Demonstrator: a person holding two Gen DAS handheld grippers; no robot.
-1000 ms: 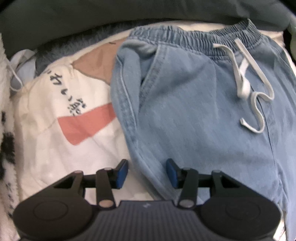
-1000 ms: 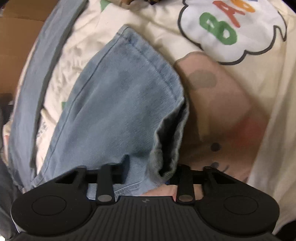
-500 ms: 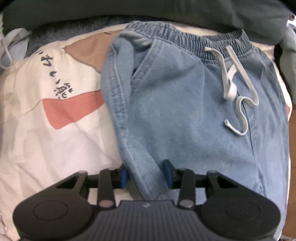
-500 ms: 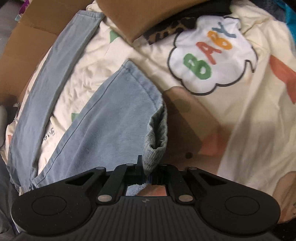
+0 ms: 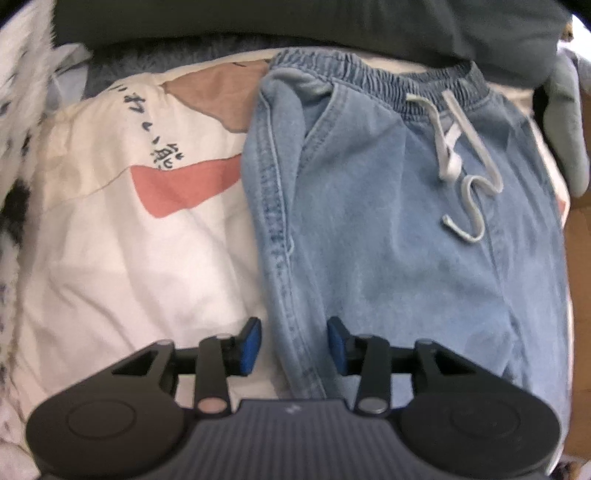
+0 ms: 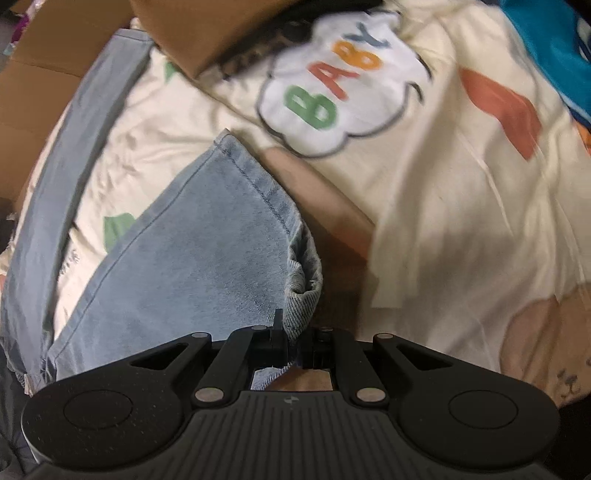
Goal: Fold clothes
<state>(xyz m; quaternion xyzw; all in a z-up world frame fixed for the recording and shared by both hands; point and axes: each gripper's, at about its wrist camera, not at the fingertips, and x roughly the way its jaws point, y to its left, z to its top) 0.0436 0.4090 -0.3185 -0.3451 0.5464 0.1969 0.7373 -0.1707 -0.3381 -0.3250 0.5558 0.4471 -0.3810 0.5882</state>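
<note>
Light blue denim trousers point(image 5: 388, 221) with an elastic waist and a white drawstring point(image 5: 461, 158) lie flat on a printed cream sheet point(image 5: 147, 258). My left gripper point(image 5: 293, 343) points down over their left side seam. Its jaws are opening, the seam edge lies between the blue pads point(image 5: 249, 345), and neither pad presses on it. In the right wrist view a trouser leg point(image 6: 207, 251) runs up to its hem point(image 6: 306, 280). My right gripper point(image 6: 295, 343) is shut on that hem's corner, and the cuff bunches just above the fingers.
Dark cloth point(image 5: 295, 22) crosses the top of the left wrist view, with a grey cloth point(image 5: 565, 122) at the right. Brown cardboard point(image 6: 177, 33), a grey-blue cloth strip point(image 6: 62, 177) and a bright blue cloth point(image 6: 546, 48) border the sheet point(image 6: 443, 184).
The left jaws narrowed around the side seam, then widened again. The right jaws shut on the hem corner and carried it; the BABY print slid toward the upper right.
</note>
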